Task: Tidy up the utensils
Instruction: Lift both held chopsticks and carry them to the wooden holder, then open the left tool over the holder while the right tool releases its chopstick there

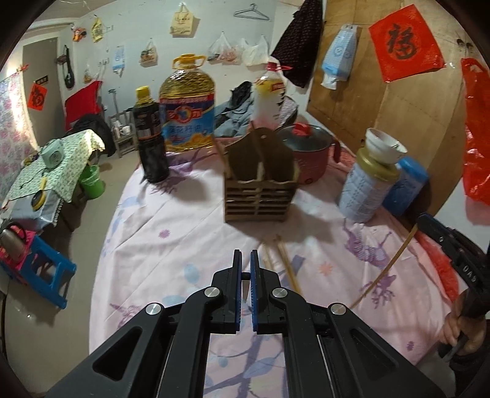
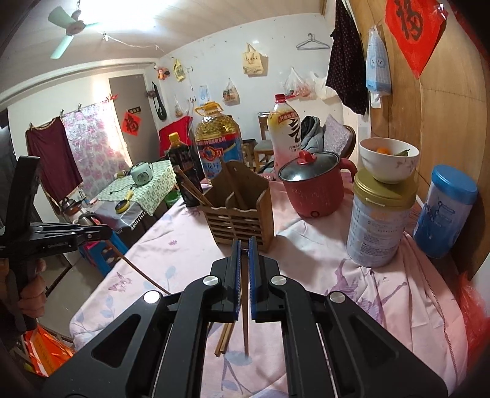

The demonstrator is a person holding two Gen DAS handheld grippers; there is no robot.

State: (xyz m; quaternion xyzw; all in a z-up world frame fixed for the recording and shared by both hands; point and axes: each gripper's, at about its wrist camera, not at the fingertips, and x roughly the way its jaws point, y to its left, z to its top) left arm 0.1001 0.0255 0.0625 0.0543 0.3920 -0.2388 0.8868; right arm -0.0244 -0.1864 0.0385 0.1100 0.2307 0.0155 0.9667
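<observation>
I'm in a lived-in home, one-room type: big yellow cooking-oil jug, red electric pot with glass lid, plastic bags hung on white wall, pale-green ceiling fan.

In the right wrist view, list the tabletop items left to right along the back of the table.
Dark sauce bottle → oil jug → wooden utensil holder → red pot → gold-lidded can → blue-lidded can.

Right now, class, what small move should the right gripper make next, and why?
Probably carry the right gripper forward and up over the holder. It is shut on one chopstick, and the holder stands just ahead of its fingertips, so a short advance should line the chopstick up for dropping in.
</observation>
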